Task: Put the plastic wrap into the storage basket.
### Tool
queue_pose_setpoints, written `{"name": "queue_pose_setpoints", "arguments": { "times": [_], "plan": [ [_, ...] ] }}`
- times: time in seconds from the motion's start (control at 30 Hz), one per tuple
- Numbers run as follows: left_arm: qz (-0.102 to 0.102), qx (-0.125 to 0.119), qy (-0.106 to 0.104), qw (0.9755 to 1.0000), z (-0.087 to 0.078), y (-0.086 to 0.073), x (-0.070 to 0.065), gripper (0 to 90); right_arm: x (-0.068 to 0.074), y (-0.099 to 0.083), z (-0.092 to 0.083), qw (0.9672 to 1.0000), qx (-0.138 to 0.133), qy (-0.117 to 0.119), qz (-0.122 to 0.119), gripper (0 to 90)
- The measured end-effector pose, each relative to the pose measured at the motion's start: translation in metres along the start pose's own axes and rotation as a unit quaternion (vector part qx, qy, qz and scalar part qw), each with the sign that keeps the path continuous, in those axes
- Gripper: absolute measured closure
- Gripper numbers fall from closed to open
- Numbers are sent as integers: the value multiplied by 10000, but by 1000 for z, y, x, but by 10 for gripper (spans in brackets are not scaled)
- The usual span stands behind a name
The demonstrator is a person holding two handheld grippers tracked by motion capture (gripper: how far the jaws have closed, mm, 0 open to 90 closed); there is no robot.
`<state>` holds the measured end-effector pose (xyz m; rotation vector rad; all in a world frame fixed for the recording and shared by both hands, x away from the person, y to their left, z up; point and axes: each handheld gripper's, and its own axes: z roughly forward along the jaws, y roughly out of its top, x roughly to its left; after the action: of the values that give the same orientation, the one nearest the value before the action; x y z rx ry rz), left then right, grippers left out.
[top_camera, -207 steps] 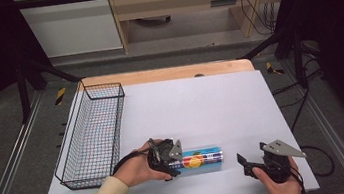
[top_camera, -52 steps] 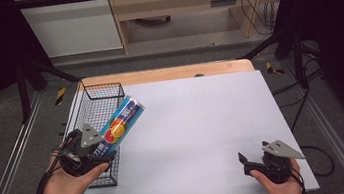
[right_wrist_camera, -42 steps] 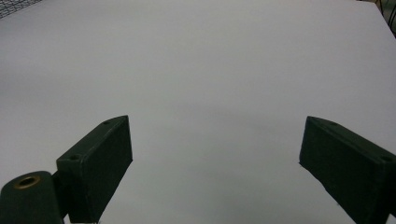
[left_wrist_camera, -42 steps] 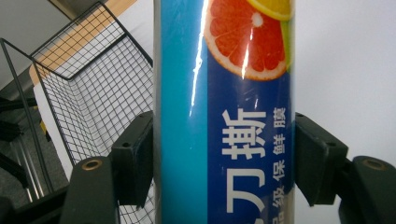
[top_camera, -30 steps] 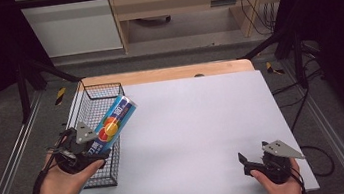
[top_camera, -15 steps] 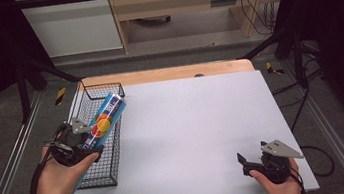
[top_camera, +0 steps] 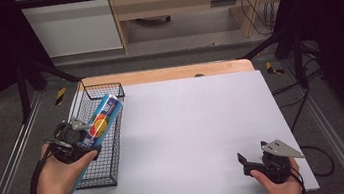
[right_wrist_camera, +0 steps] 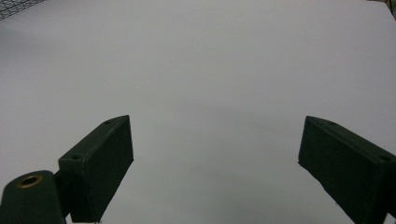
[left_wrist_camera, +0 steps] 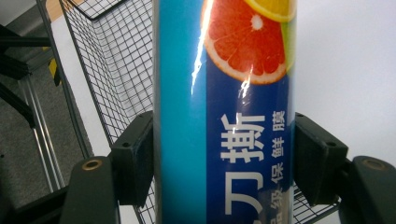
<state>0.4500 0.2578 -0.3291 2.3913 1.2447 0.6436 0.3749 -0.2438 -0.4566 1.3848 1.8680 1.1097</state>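
Box [left_wrist_camera: 224, 116] clamped between left gripper [left_wrist_camera: 224, 163] jaws, above basket [top_camera: 98, 157]

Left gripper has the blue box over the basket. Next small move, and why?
Probably lower it into the wire basket before opening. The left gripper is shut on the blue box, which tilts over the basket's rim, its far end up. The right gripper rests open at the table's near edge.
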Motion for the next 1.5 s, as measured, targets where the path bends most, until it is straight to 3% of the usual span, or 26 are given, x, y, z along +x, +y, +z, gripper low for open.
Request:
{"name": "queue_pose_setpoints", "arguments": {
  "times": [0.6,1.03,1.4,1.5],
  "plan": [
    [-106,140,-52,9998,6,1,3,321,0,0,1,10000,8,-8,-10,108],
    [-384,534,144,9977,11,4,6,321,-1,-1,-1,10000,8,15,81,108],
    [-372,871,272,9951,14,9,9,321,0,-1,0,10000,10,14,50,108],
    [-407,946,223,9944,18,10,11,321,1,-1,0,10000,26,33,57,108]
  ]
}}
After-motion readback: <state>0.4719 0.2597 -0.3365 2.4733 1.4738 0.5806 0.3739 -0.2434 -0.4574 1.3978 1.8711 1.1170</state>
